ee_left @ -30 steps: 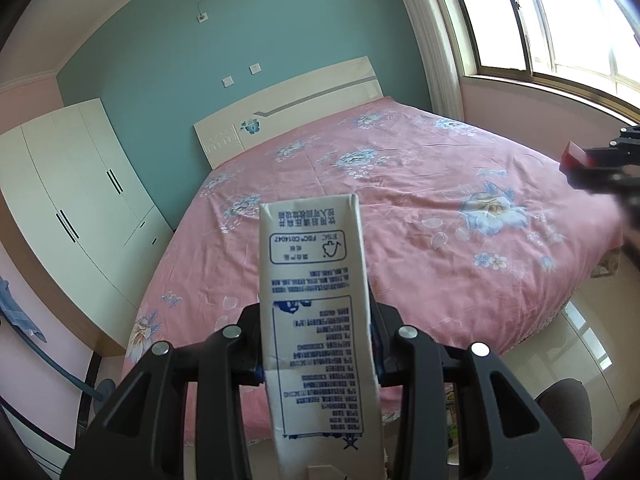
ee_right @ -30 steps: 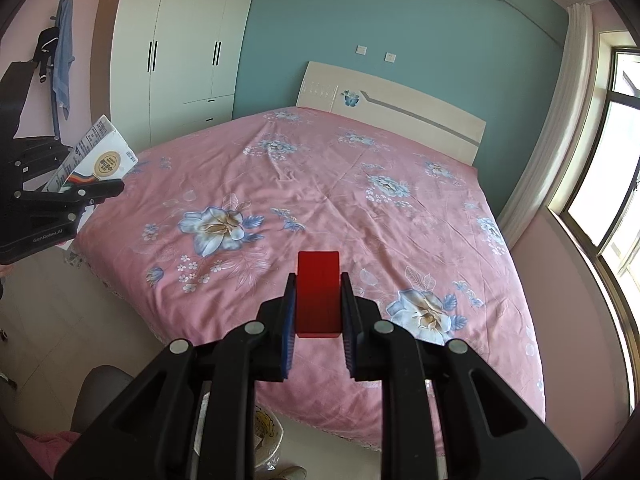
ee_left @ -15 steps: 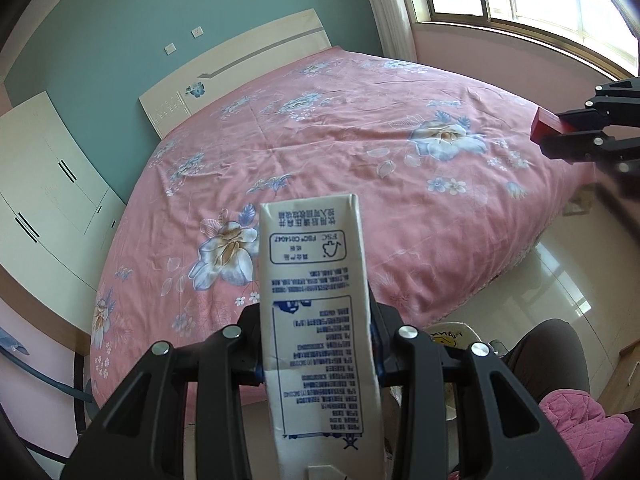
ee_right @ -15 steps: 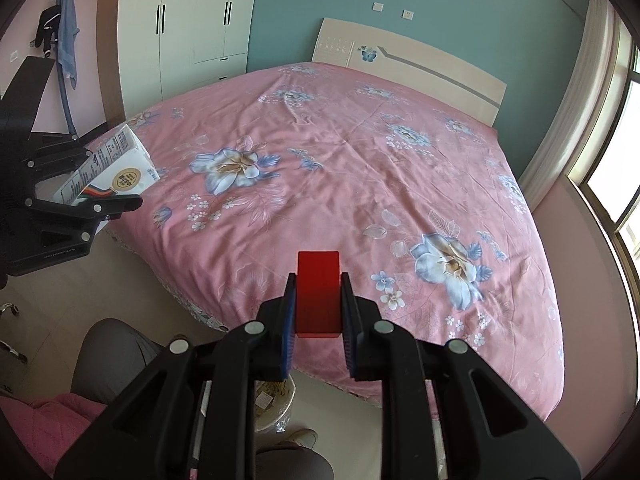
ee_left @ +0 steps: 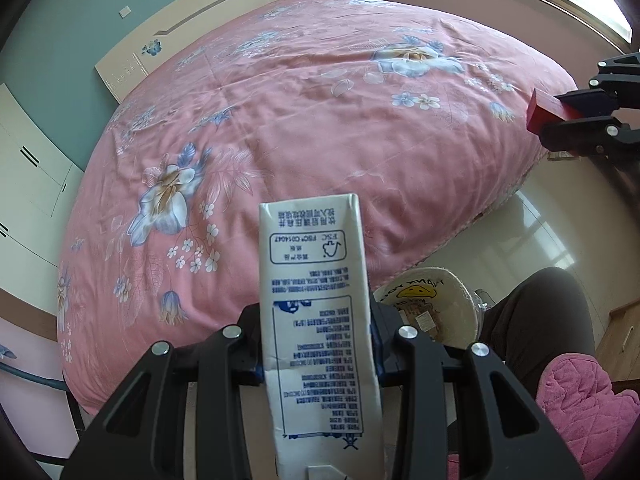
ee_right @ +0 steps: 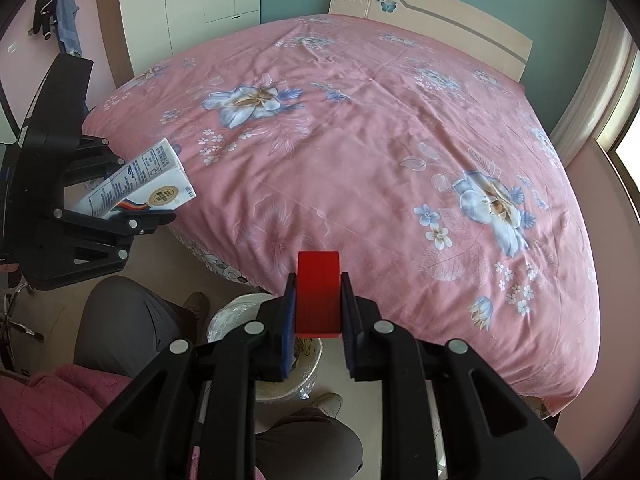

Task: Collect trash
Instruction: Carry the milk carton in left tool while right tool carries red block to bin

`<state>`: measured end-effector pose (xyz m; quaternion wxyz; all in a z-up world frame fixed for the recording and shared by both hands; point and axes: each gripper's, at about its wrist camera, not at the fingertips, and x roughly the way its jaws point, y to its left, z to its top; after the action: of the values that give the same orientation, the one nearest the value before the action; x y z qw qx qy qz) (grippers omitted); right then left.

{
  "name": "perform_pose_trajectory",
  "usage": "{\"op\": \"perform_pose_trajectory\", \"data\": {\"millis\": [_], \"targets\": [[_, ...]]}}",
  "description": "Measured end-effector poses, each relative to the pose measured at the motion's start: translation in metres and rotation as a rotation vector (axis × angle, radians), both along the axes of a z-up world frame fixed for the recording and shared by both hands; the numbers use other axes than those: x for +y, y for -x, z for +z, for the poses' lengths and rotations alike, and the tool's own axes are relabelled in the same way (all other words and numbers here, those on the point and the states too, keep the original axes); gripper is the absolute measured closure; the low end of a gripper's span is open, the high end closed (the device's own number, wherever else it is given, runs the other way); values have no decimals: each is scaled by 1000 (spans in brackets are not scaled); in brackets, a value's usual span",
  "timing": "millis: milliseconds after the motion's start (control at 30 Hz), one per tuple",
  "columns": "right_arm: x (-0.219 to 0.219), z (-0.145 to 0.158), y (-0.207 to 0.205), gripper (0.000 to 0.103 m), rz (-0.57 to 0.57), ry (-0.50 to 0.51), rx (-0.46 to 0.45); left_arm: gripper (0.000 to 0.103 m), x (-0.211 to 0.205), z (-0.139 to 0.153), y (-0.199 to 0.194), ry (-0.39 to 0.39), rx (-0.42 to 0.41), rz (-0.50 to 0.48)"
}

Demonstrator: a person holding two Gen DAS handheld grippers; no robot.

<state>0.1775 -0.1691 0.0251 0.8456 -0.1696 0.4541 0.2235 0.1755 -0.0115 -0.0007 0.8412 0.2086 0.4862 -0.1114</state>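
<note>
The left gripper [ee_left: 316,344] clamped a white carton [ee_left: 316,320] with blue print; the right gripper [ee_right: 318,316] clamped a red block [ee_right: 318,292], both above the bin [ee_left: 444,312] beside the bed [ee_right: 360,140].

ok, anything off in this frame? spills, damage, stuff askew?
Nothing stands out. Left tongs grip the white carton, right tongs grip the red block; no spill visible, and the bin stands upright beside the bed.

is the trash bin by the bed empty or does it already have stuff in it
Not empty. The left wrist view looks into the lined bin and shows paper or packaging scraps lying inside; how full it is cannot be told.
</note>
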Motion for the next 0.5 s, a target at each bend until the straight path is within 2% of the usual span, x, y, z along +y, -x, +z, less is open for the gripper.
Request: {"op": "perform_pose_trajectory", "data": {"millis": [500], "targets": [[7, -99, -6, 82, 8, 50, 197, 64, -30, -98, -2, -5, 214, -60]]}}
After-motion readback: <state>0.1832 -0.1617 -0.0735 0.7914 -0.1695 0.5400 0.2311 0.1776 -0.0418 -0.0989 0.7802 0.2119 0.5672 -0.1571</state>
